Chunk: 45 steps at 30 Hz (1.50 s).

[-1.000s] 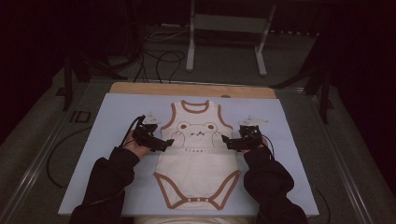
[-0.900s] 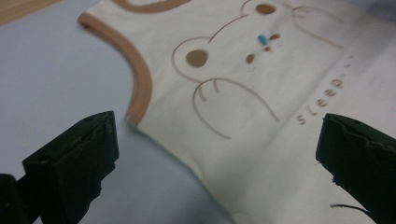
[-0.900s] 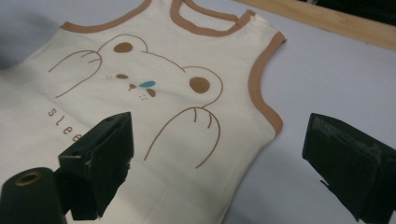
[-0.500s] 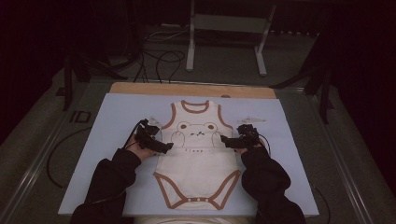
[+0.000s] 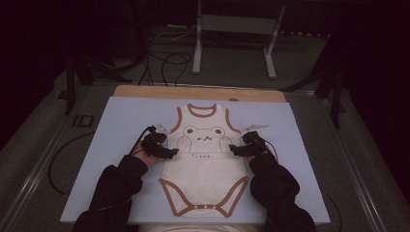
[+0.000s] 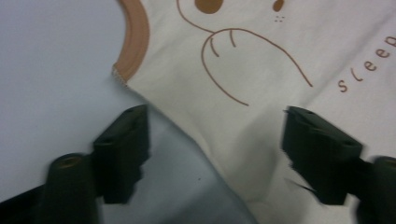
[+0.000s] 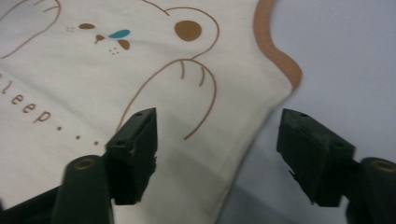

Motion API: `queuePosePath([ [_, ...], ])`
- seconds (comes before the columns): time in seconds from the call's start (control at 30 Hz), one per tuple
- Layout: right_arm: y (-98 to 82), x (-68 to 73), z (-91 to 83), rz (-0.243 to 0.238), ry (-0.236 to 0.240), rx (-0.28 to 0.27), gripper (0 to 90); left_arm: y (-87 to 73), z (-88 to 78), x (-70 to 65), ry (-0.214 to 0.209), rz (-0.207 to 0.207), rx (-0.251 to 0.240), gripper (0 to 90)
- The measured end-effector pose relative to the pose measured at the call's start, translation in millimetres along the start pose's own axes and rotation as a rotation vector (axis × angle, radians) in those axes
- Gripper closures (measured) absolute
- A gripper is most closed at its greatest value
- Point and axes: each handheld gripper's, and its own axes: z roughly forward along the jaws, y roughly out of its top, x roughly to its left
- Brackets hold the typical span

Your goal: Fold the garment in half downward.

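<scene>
Now both grippers have dropped closer to the bodysuit (image 5: 205, 154): left gripper (image 6: 215, 135) and right gripper (image 7: 217, 135) each spread wide, straddling its side seams below the armholes; pinches seem imminent.

L gripper (image 5: 170, 152) jaws wide apart, R gripper (image 5: 235, 149) same
</scene>
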Motion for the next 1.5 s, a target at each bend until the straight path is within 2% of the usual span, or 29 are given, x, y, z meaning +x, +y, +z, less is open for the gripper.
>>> queuePosePath([
  [0.03,-0.4,-0.8,0.1,0.000,-0.005,-0.002,34.1,0.0,0.5,-0.2,0.010,0.004,0.001,30.4],
  [0.1,-1.3,-2.5,1.5,0.007,-0.006,0.001,35.1,-0.7,2.1,-0.2,0.009,-0.001,0.008,33.5],
  [0.17,-2.7,-2.7,3.0,0.009,-0.004,0.016,36.9,-1.4,3.2,-0.9,0.027,0.010,0.007,36.1],
  [0.27,-3.4,-1.5,6.2,-0.006,-0.001,0.026,39.5,-0.6,3.5,-0.4,0.018,0.005,0.007,43.2],
  [0.37,-3.5,0.6,7.0,-0.026,-0.017,0.029,43.5,-0.4,4.6,0.5,-0.004,-0.026,0.007,48.6],
  [0.43,-3.4,1.8,7.0,-0.037,-0.015,0.027,46.3,0.9,4.8,0.9,-0.007,-0.029,0.015,49.8],
  [0.5,-3.3,2.9,6.9,-0.046,-0.010,0.027,50.2,1.2,4.6,-1.1,-0.010,-0.014,0.016,55.0],
  [0.67,-2.0,5.9,6.4,-0.070,0.013,0.034,63.4,4.0,5.0,-4.1,-0.012,-0.042,0.029,65.6],
  [0.8,-1.2,9.0,6.1,-0.086,0.026,0.041,72.9,5.3,4.6,-7.6,-0.003,-0.037,0.033,74.4],
  [0.97,-0.6,10.4,5.9,-0.081,0.049,0.048,85.5,5.6,5.5,-7.9,-0.022,-0.053,0.026,86.0],
  [1.1,0.0,12.7,5.5,-0.103,0.038,0.049,88.7,5.0,5.2,-8.2,-0.018,-0.043,0.020,87.9],
  [1.17,0.1,13.0,5.3,-0.104,0.036,0.049,88.9,5.1,5.1,-7.8,-0.023,-0.042,0.019,88.6],
  [1.2,0.4,13.1,5.1,-0.107,0.037,0.048,88.9,4.5,4.6,-6.1,-0.041,-0.048,0.013,88.6],
  [1.4,1.2,12.8,2.2,-0.102,0.042,0.037,89.1,3.7,2.6,-3.2,-0.060,-0.053,0.004,89.1],
  [1.5,1.5,11.4,-0.6,-0.083,0.044,0.024,89.4,4.4,-0.2,-2.9,-0.070,-0.051,-0.005,89.2],
])
